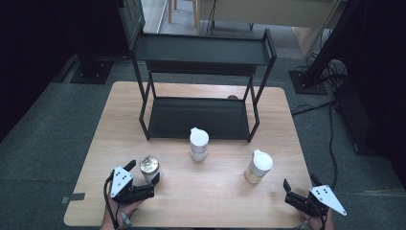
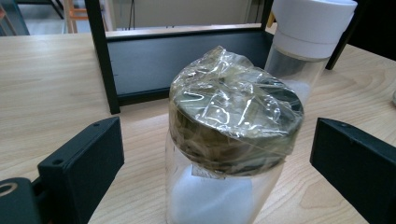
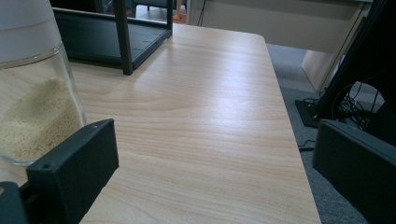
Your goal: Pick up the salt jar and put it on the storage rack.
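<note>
A glass jar with a plastic-wrapped lid (image 1: 149,167) (image 2: 233,116) stands near the table's front left, holding something white. My left gripper (image 1: 143,173) (image 2: 219,163) is open with this jar between its jaws, a gap showing on each side. A white-lidded jar (image 1: 199,143) (image 2: 306,42) stands mid-table in front of the black shelf (image 1: 198,117). Another white-lidded jar with yellowish grains (image 1: 258,167) (image 3: 32,116) stands at the right. My right gripper (image 1: 300,183) (image 3: 215,172) is open at the front right corner, nothing between its jaws, the grain jar just left of it.
The black two-tier shelf's lower tray (image 2: 187,60) and upper tray (image 1: 201,50) hold nothing. The wooden table (image 1: 215,191) has bare room between the jars. Its right edge (image 3: 289,140) drops to grey carpet with cables and a stand base (image 1: 309,79).
</note>
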Demonstrator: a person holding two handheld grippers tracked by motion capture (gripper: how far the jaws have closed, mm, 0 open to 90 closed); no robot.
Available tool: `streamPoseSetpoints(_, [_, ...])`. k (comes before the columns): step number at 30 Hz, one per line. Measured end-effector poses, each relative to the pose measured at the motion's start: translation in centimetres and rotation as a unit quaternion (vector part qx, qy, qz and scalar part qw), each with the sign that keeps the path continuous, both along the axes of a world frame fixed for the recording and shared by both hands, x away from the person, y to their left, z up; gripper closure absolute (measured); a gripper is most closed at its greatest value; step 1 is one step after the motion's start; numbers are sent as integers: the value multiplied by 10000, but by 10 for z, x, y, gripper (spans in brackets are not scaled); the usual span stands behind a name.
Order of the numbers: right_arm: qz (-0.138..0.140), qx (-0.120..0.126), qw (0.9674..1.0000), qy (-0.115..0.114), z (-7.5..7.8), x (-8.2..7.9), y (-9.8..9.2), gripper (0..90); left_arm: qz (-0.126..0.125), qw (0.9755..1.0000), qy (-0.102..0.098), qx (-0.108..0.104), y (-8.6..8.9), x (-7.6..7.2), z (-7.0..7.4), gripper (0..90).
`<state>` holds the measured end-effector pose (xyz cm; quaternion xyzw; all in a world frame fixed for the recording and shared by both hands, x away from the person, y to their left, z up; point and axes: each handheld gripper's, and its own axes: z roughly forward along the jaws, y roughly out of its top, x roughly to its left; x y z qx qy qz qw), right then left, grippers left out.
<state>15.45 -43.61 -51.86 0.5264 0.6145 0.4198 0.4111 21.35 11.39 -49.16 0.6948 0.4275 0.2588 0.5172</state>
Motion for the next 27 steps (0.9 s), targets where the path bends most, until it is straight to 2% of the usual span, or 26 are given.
streamPoseSetpoints(15, [19, 1, 10000, 1, 0, 0, 0, 1, 158, 9997, 84, 155, -16, 12, -5, 67])
streamPoseSetpoints(17, [18, 2, 10000, 1, 0, 0, 0, 1, 182, 9997, 53, 156, -16, 12, -5, 128])
streamPoseSetpoints(19, [23, -1, 10000, -8, 0, 0, 0, 1, 244, 9996, 11, 157, -16, 12, -4, 130])
streamPoseSetpoints(22, [24, 2, 10000, -2, 0, 0, 0, 1, 243, 9995, -24, 191, -15, 13, -4, 218])
streamPoseSetpoints(26, [26, 2, 10000, -10, 0, 0, 0, 1, 222, 9995, -14, 210, -16, 13, -4, 237])
streamPoseSetpoints(27, [24, 4, 10000, -10, 0, 0, 0, 1, 148, 9997, -32, 210, -17, 12, -3, 261])
